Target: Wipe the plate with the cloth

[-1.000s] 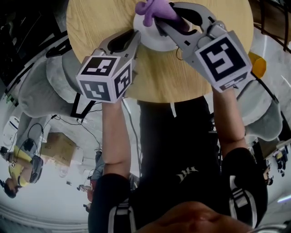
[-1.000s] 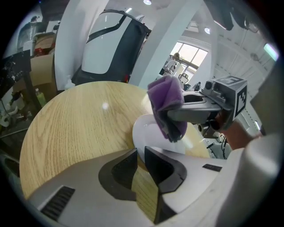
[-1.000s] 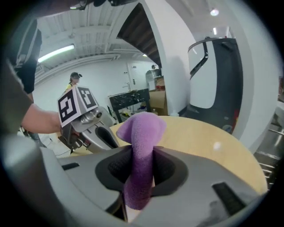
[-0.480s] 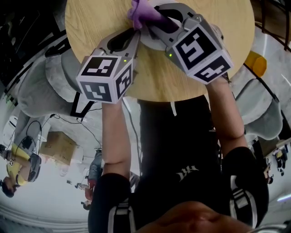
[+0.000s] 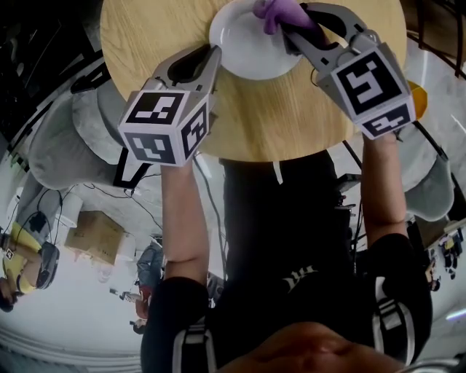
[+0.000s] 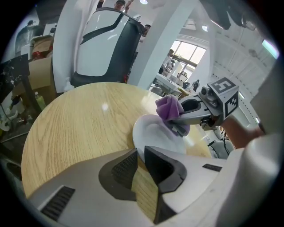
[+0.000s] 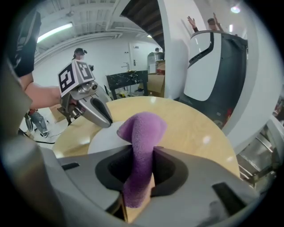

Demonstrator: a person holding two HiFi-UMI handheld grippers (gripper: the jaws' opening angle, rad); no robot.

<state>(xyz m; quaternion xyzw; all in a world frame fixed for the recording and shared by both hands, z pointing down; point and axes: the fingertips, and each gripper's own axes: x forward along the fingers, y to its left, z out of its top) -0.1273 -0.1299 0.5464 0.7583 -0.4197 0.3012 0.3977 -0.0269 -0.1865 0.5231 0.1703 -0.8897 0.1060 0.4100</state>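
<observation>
Your right tool (image 5: 291,28) has swung across the plate (image 5: 247,47) since the earlier frames. Half a second ago it carried the cloth (image 5: 280,11) over the plate's left rim. Now it is at the far right side, and most of the white face is uncovered. Your left tool (image 5: 212,57) has stayed where it was.

The plate lies flat on the round wooden worktop (image 5: 306,109). In the head view it is near the top of the frame.

The purple cloth is bunched up above the plate's far right rim. From these views you cannot tell whether it presses on the surface.

The right tool's jaws are clamped on the cloth. A rounded fold stands up past the tips, and a tail hangs down between the jaws behind them.

On the opposite side, your left tool is set against the plate's near left rim. Its jaws are narrow and closed on the white edge right at the tips, with wood grain showing through the slim gap behind them.

Both tools slant down towards the worktop from your side, with their marker cubes nearest to you.
</observation>
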